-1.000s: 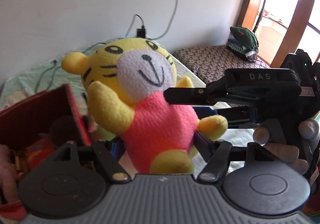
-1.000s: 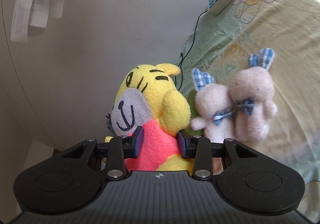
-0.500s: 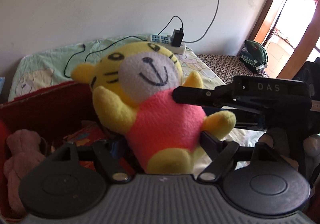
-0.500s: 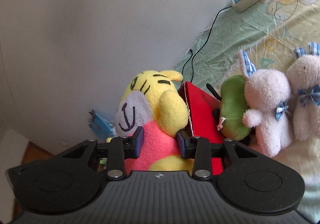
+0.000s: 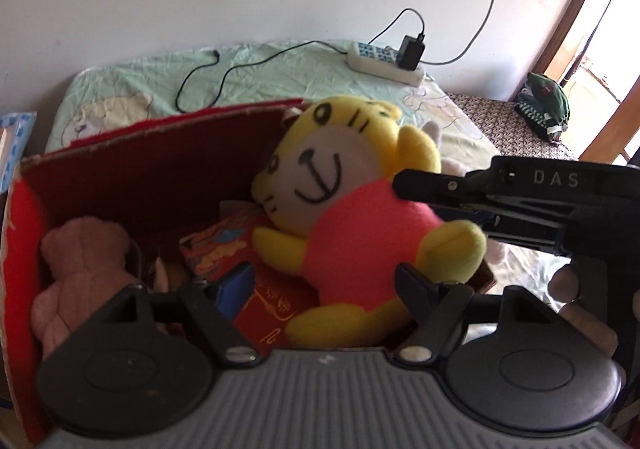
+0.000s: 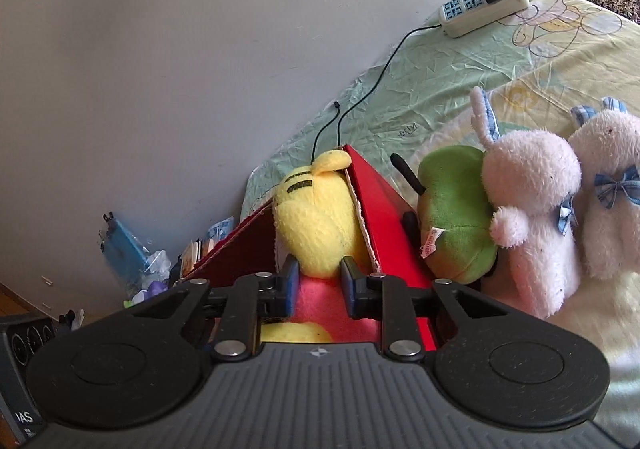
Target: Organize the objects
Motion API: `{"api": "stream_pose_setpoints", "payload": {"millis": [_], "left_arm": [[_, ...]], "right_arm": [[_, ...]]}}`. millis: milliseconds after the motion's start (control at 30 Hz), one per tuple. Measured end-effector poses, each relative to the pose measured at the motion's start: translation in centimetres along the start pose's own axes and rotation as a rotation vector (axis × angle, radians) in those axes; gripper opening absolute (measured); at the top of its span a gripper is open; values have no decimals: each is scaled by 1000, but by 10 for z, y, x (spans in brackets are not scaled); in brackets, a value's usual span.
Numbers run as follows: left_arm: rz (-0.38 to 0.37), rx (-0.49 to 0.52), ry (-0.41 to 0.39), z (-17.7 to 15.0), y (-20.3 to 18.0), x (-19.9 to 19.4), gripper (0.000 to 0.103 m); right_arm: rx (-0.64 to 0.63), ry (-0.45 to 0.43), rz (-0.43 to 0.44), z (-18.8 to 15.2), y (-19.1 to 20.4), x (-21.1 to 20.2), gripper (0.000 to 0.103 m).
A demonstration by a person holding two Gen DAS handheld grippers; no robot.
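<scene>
A yellow tiger plush (image 5: 352, 217) in a pink shirt hangs tilted inside the open red box (image 5: 140, 157), against its right wall. My right gripper (image 6: 317, 283) is shut on the plush's pink body, just below the yellow head (image 6: 316, 225). In the left wrist view its black fingers (image 5: 440, 185) reach in from the right. My left gripper (image 5: 326, 287) is open at the box's near edge, with the plush's lower body between its wide-spread fingers but not pinched.
A pink teddy (image 5: 80, 261) and red packets (image 5: 224, 245) lie in the box. A green plush (image 6: 456, 209) and two pale bunnies (image 6: 532, 209) stand on the bed right of the box. A power strip (image 5: 384, 63) with cables lies by the wall.
My right gripper has carried the tiger plush from above the bed down into the red box. The left gripper followed and now looks into the box.
</scene>
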State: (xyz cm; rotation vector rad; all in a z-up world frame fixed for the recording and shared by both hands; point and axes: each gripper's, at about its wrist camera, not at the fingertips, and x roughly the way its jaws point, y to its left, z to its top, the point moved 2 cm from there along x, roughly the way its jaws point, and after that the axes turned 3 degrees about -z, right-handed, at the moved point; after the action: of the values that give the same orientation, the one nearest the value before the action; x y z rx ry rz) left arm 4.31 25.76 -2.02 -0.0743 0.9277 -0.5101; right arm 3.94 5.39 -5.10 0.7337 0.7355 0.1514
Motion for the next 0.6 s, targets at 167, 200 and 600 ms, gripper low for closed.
{"api": "stream_pose_setpoints", "payload": {"millis": [167,200,600], "left_arm": [[27,-19,35,-2,3,10,82],[31,-19,39,-2,2,11,82],[141,43,59,-3,-16,21,94]], "right_arm": [[-39,-27,-21,-3,5,0,23],[-42,-29,-22,-4,6,0,23],[-71,-46,-55,-9,3,-7,24]]}}
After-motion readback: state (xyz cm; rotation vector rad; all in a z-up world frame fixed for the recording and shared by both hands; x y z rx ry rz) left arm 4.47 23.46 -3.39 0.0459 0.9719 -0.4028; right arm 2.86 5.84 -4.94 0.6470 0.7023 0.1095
